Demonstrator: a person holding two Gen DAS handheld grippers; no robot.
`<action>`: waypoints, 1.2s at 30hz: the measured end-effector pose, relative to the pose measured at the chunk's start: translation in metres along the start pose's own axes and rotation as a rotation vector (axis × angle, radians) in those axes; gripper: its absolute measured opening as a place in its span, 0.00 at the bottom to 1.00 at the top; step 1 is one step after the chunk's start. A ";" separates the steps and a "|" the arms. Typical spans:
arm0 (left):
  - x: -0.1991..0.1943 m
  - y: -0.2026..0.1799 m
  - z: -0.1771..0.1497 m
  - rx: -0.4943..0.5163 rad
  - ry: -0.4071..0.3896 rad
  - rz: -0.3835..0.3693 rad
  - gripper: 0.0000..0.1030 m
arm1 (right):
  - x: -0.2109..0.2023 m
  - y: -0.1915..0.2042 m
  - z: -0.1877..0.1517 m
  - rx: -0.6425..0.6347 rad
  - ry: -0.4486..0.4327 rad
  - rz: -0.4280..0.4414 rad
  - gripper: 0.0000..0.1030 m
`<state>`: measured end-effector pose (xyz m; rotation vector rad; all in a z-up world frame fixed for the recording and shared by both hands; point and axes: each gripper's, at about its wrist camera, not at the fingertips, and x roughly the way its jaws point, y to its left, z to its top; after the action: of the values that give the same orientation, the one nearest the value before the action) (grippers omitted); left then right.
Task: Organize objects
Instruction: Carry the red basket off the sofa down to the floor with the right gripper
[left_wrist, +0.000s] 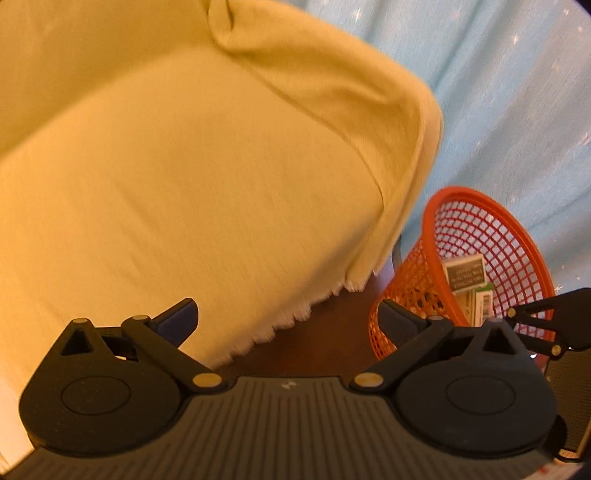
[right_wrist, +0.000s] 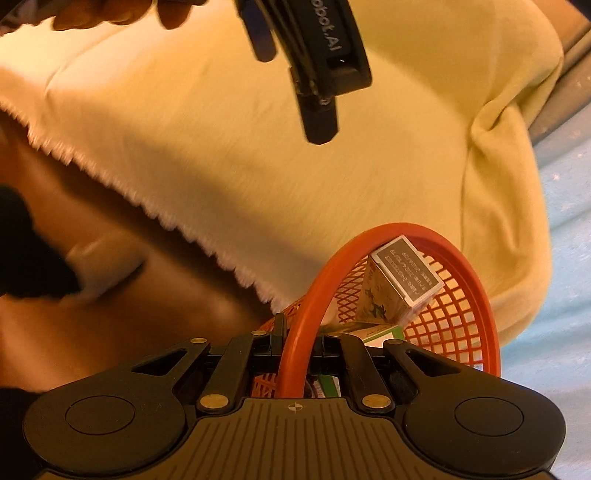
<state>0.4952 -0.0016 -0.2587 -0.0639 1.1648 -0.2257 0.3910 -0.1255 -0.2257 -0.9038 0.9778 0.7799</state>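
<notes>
An orange mesh basket (left_wrist: 480, 206) stands tilted beside a yellow cloth (left_wrist: 221, 184), with small printed boxes (left_wrist: 465, 273) inside it. My left gripper (left_wrist: 286, 314) is open over the cloth's fringed edge, with nothing between its blue pads. In the right wrist view my right gripper (right_wrist: 295, 332) is shut on the rim of the basket (right_wrist: 424, 236). A box with a dark label (right_wrist: 406, 277) leans against the basket's far wall. My left gripper (right_wrist: 291, 85) hangs above the cloth (right_wrist: 295, 184). Part of my right gripper (left_wrist: 546, 321) shows at the basket's right side.
The cloth drapes over a dark brown wooden surface (right_wrist: 147, 314). Light blue fabric (left_wrist: 517, 110) lies behind and to the right of the basket. A black shape (right_wrist: 22, 251) and a blurred pale object (right_wrist: 99, 266) sit at the left. A hand (right_wrist: 92, 14) shows at the top.
</notes>
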 end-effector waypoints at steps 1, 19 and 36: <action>0.005 -0.003 -0.009 -0.010 0.012 0.006 0.99 | 0.007 0.003 -0.009 -0.002 0.007 0.003 0.05; 0.237 0.019 -0.154 -0.166 0.062 0.055 0.99 | 0.267 0.063 -0.119 -0.038 0.048 -0.034 0.05; 0.326 0.037 -0.204 -0.219 0.093 0.037 0.99 | 0.382 0.078 -0.129 -0.075 -0.013 -0.071 0.10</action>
<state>0.4360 -0.0201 -0.6402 -0.2265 1.2794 -0.0681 0.4171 -0.1536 -0.6340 -0.9922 0.9055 0.7650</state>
